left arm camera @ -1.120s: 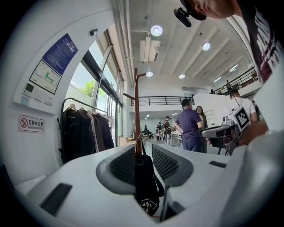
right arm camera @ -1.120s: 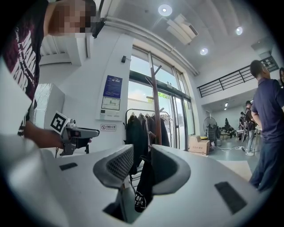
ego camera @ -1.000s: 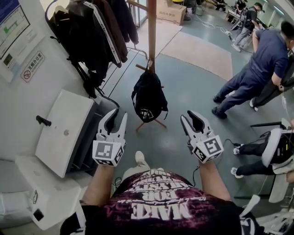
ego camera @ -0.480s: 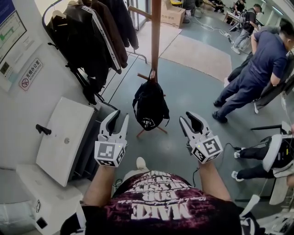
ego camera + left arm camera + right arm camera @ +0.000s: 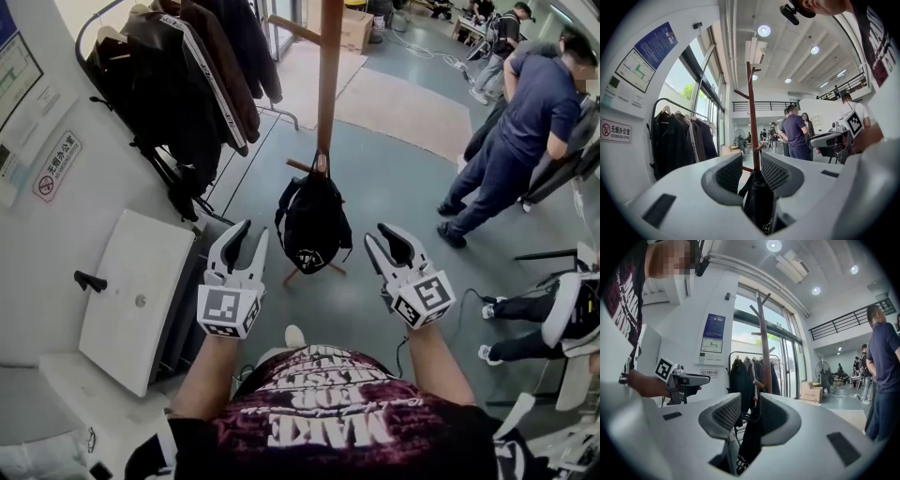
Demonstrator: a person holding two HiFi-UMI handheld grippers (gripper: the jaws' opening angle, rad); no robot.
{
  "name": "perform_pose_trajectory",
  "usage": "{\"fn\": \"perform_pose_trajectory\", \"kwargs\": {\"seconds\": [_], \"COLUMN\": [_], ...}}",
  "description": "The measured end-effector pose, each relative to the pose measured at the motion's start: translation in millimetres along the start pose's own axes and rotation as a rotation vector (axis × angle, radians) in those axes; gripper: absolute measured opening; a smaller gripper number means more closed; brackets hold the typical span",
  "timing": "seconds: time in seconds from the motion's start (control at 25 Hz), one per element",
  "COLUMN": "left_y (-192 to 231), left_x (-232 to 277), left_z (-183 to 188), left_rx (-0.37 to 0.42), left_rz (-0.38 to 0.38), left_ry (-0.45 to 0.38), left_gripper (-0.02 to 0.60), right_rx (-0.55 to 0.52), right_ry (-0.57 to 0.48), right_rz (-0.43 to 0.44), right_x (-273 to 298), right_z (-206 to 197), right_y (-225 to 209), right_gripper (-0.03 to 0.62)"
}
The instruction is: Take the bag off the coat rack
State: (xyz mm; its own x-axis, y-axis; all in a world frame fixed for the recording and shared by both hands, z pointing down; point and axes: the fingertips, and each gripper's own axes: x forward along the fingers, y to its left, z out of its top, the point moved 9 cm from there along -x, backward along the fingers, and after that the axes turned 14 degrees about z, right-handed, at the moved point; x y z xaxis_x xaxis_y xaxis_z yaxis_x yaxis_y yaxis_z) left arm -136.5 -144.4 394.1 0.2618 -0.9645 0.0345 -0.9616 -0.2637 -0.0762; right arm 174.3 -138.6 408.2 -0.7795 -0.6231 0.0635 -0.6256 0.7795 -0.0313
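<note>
Two grippers shown | left gripper (image 5: 251, 236): jaws apart, holding nothing | right gripper (image 5: 382, 240): jaws apart, holding nothing | black backpack (image 5: 314, 220): hangs from a low peg of the wooden coat rack (image 5: 328, 84), beyond and between both grippers, apart from each

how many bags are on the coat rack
1. The black bag hangs from a low peg on the wooden coat rack. Another could hide behind it.
</note>
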Motion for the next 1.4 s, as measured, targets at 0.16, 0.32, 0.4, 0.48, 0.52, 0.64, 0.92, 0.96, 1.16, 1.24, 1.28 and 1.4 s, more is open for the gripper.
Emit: {"fn": "perform_pose_trajectory", "kwargs": {"seconds": [0.16,0.32,0.4,0.48,0.52,0.64,0.92,0.96,1.16,1.24,1.28,1.4], "left_y": [12,23,27,29,30,31,26,25,19,19,19,20], "left_x": [15,27,33,37,40,44,50,52,61,66,69,80], "left_z": [-1,-2,-3,-4,-4,-7,-12,-13,-19,-20,-21,-22], "left_rx": [0.0,-0.007,-0.007,-0.001,0.001,-0.008,-0.02,-0.02,-0.013,-0.009,-0.008,-0.011], "left_rz": [-0.028,-0.059,-0.079,-0.095,-0.1,-0.108,-0.134,-0.135,-0.135,-0.13,-0.126,-0.115], "left_ry": [-0.001,-0.007,-0.011,-0.014,-0.013,-0.005,-0.005,0.0,0.029,0.037,0.041,0.049], "left_gripper": [0.112,0.112,0.112,0.112,0.112,0.112,0.112,0.112,0.112,0.112,0.112,0.112], "right_rx": [-0.001,-0.001,-0.002,-0.001,0.002,0.015,0.024,0.026,0.044,0.051,0.053,0.055], "right_ry": [0.005,0.006,0.001,-0.003,-0.003,0.004,0.012,0.012,0.007,0.012,0.015,0.021], "right_rz": [-0.021,-0.052,-0.069,-0.083,-0.088,-0.096,-0.107,-0.106,-0.09,-0.074,-0.066,-0.045], "right_x": [15,28,33,38,40,43,44,45,55,62,65,72], "right_z": [2,4,5,4,3,0,-4,-4,-9,-10,-10,-12], "right_y": [-2,-3,-2,-1,-1,1,-4,-6,-18,-23,-26,-38], "right_gripper": [0.121,0.12,0.12,0.12,0.121,0.12,0.12,0.12,0.12,0.12,0.12,0.12]}}
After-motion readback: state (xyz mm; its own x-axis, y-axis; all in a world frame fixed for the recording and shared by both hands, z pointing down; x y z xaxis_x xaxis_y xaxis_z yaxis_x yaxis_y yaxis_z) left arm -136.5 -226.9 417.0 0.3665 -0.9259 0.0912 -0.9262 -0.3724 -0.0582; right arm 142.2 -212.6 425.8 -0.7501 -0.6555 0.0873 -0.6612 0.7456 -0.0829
